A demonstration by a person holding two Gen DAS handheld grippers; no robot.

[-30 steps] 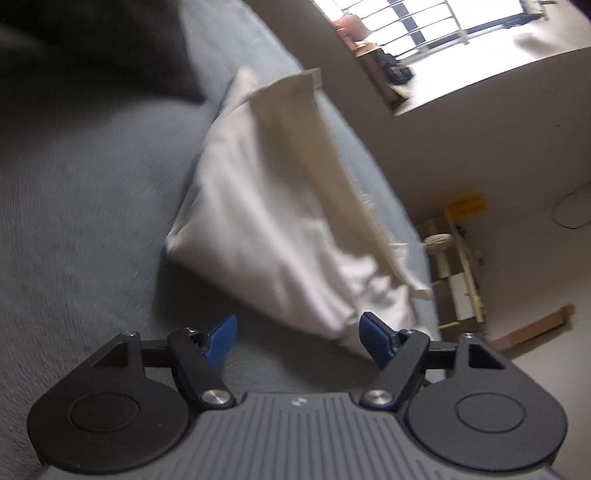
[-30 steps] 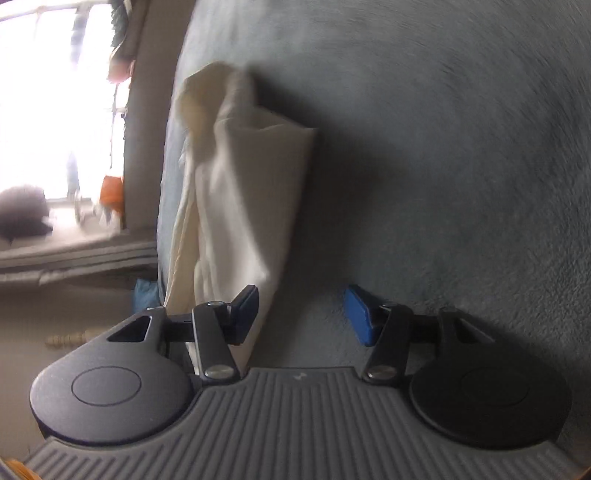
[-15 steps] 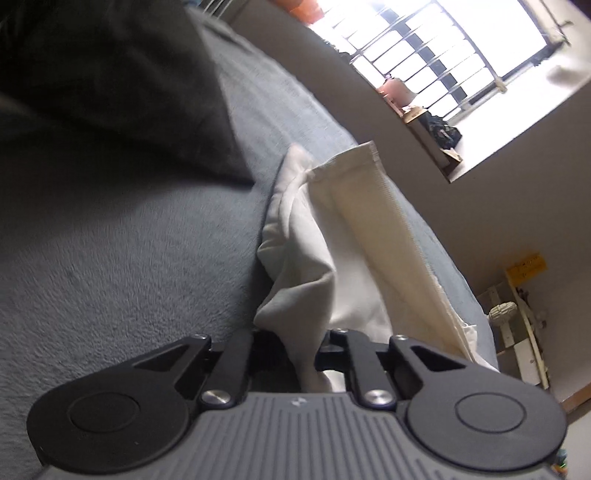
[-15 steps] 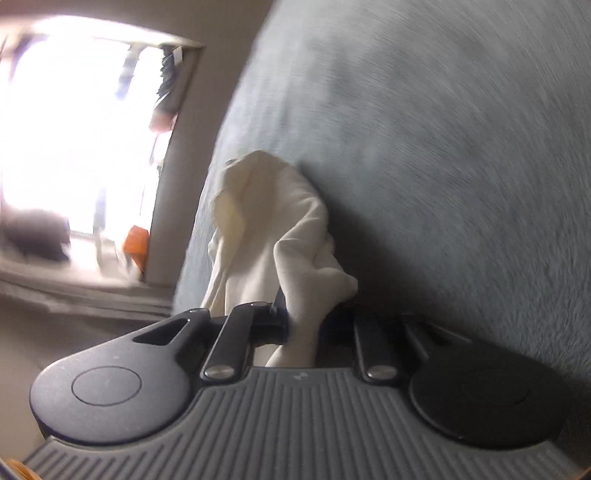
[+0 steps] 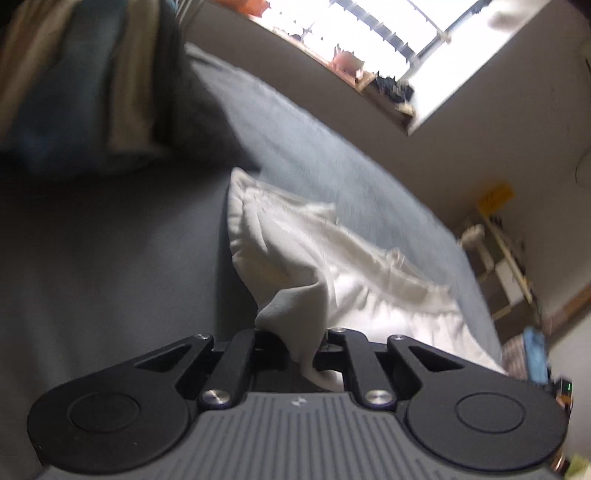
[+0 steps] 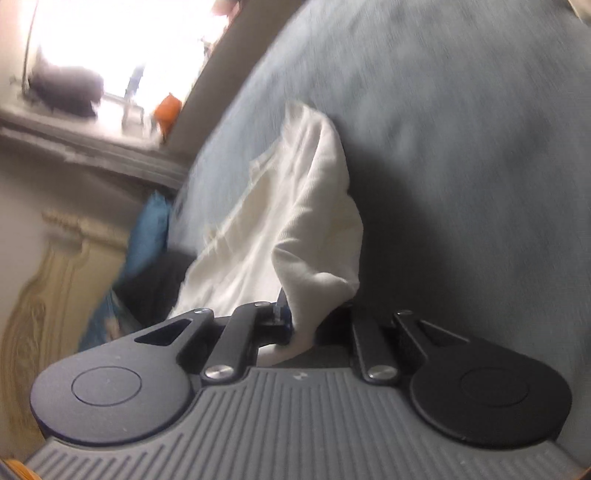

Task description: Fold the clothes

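While both grippers pinch it, one white garment [image 5: 295, 254] lifts.

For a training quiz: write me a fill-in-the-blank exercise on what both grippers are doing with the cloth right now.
1. The left gripper is shut on the ____ garment.
2. The right gripper is ____ on the same garment.
3. The garment lies on a ____ blanket.
4. Behind it, daylight comes through a ____.

Missing words: white; shut; grey; window
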